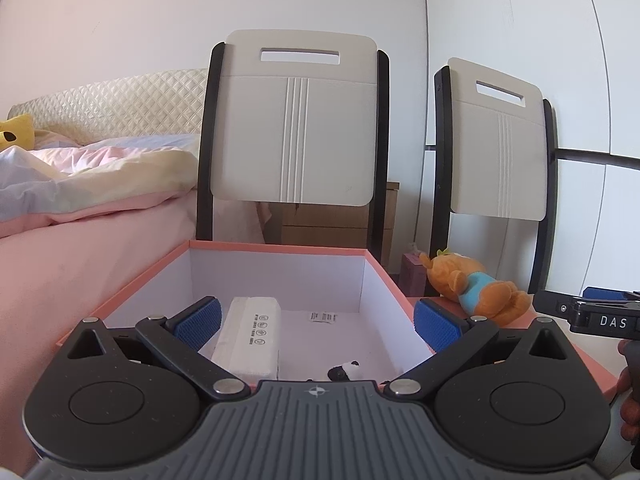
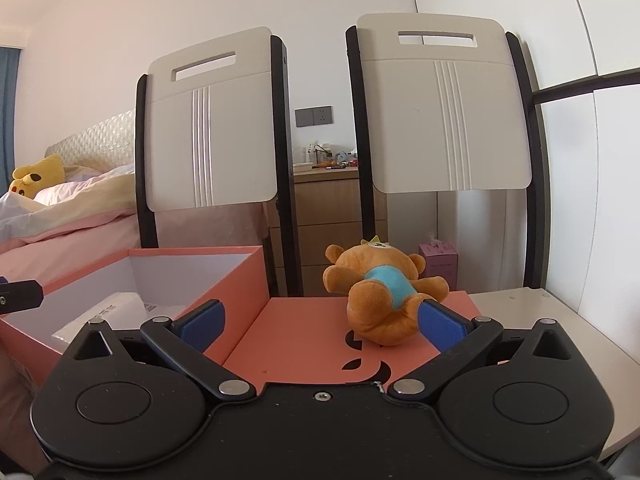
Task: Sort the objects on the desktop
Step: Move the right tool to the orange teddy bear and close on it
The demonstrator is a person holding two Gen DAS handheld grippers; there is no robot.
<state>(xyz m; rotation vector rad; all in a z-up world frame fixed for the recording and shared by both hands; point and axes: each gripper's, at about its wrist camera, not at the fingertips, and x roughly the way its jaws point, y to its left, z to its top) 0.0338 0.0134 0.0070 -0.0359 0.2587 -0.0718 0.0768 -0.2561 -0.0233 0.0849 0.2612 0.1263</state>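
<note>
the left gripper [image 1: 316,322] hung spread and empty over the open orange box [image 1: 276,249], where a white tissue pack [image 1: 248,338], a small sachet [image 1: 322,316] and a little panda figure [image 1: 346,370] already lay. the right gripper [image 2: 324,320] was wide apart too, holding nothing, its right pad [image 2: 442,326] just beside the plush bear [image 2: 384,300] lying on the orange lid [image 2: 296,344]. the step in hand looked like fetching the bear; next the jaws would need to straddle its body and close. the box wall stood near on the left, and two chair backs [image 2: 444,108] closed in behind
</note>
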